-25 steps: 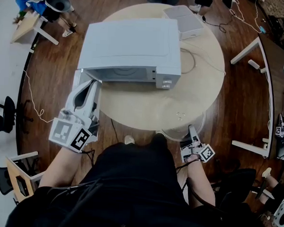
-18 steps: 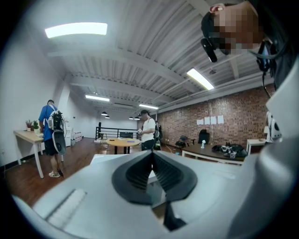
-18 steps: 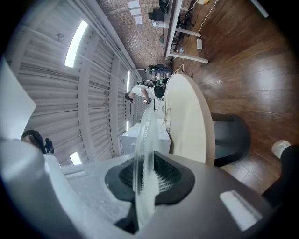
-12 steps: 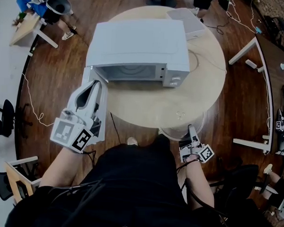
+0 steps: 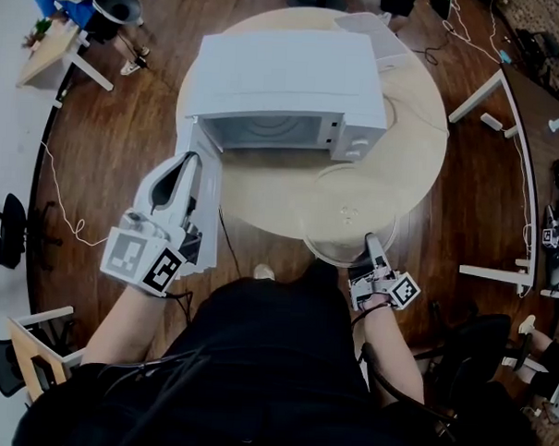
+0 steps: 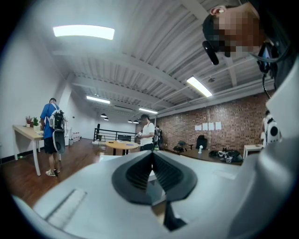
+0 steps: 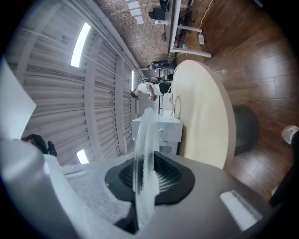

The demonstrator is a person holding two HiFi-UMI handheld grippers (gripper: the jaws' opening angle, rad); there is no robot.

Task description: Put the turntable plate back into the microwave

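The white microwave (image 5: 286, 74) stands on the round wooden table (image 5: 271, 199), its cavity (image 5: 265, 131) showing and its door (image 5: 209, 214) swung open to the left. The clear glass turntable plate (image 5: 345, 211) hangs over the table's near edge, right of the cavity. My right gripper (image 5: 371, 242) is shut on its near rim. In the right gripper view the plate (image 7: 142, 140) stands edge-on between the pads (image 7: 161, 179), with the microwave (image 7: 163, 130) beyond. My left gripper (image 5: 182, 162) is just left of the door; its jaws (image 6: 152, 156) meet at the tips with nothing between them.
A white box (image 5: 376, 32) sits behind the microwave, and a cable (image 5: 395, 112) loops on the table at its right. White desks (image 5: 505, 135) stand to the right, office chairs (image 5: 7, 219) to the left. People (image 5: 67, 0) stand at the far left corner.
My right gripper has carried the plate away from me, from off the table's near edge to over it, nearer the microwave. The left gripper has shifted slightly alongside the open door.
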